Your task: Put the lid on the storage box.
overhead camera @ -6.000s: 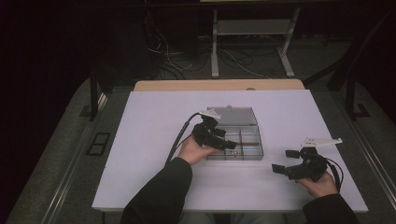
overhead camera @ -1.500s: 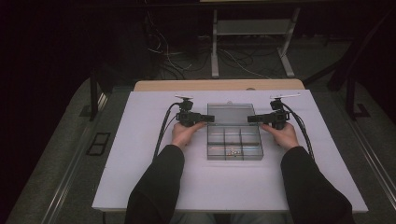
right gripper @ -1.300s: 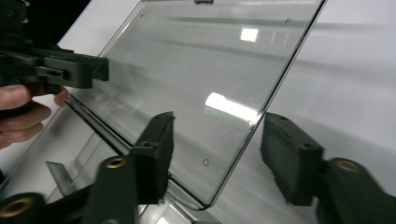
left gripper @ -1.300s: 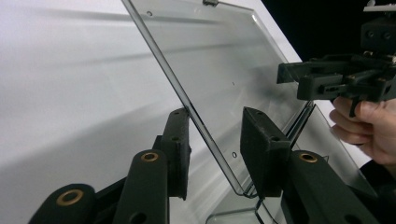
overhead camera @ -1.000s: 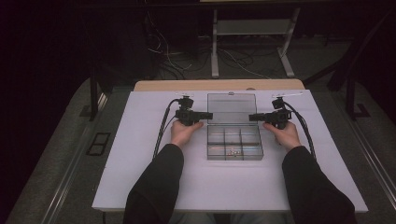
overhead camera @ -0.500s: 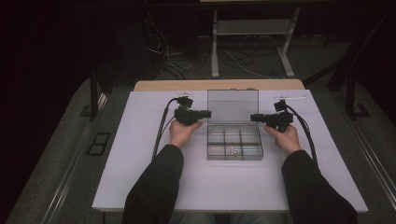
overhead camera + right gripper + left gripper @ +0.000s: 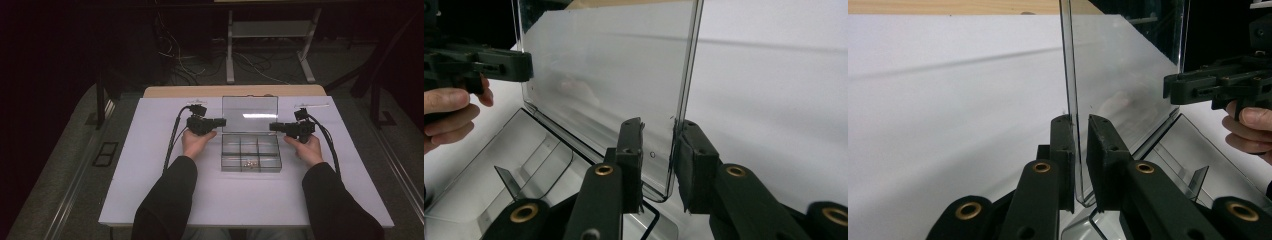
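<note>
The clear plastic box [image 7: 251,152] sat mid-desk [image 7: 150,190], its see-through lid [image 7: 250,114] standing up. The left gripper [image 7: 1079,150] pinched one lid edge; the right gripper's [image 7: 659,160] jaws, just closing, straddled the other.

No text, label, brand, number or sign can be read in any of the three views. The clear box [image 7: 251,152], its raised lid [image 7: 249,113], the white table [image 7: 150,190] and the black grippers carry no legible marking.
</note>
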Demonstrator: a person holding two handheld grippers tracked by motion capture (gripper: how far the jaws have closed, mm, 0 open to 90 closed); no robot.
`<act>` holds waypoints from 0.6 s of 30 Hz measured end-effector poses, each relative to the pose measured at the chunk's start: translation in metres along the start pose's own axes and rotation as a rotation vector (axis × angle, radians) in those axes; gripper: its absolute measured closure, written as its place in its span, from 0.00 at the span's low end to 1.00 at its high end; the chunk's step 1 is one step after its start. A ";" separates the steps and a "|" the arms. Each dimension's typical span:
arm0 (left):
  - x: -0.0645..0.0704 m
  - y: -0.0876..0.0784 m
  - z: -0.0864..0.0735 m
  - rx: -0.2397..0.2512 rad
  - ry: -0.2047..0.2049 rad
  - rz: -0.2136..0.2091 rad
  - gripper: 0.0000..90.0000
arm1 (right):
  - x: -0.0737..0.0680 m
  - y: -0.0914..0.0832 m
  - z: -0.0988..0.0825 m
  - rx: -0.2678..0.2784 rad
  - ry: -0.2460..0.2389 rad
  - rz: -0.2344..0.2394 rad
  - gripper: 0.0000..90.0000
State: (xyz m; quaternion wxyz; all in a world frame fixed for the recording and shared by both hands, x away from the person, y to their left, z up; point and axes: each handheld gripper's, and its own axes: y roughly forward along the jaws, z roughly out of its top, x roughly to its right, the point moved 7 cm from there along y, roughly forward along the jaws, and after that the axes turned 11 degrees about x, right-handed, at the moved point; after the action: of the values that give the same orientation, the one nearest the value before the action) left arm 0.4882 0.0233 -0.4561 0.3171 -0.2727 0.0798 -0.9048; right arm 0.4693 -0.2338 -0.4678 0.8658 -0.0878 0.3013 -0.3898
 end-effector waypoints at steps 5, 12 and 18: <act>0.000 0.001 0.001 0.008 0.002 -0.023 0.83 | 0.000 0.000 0.000 -0.004 -0.003 0.003 0.82; -0.002 0.008 0.015 0.068 -0.068 -0.066 0.76 | -0.001 0.000 0.001 -0.008 -0.020 0.000 0.82; -0.004 0.013 0.020 0.101 -0.103 -0.066 0.83 | 0.000 -0.001 0.001 -0.011 -0.016 0.002 0.82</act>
State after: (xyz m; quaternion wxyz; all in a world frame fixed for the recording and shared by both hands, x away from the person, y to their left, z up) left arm 0.5091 0.0163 -0.4450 0.3042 -0.3050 0.0087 -0.9024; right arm 0.4692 -0.2339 -0.4667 0.8681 -0.0956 0.2967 -0.3863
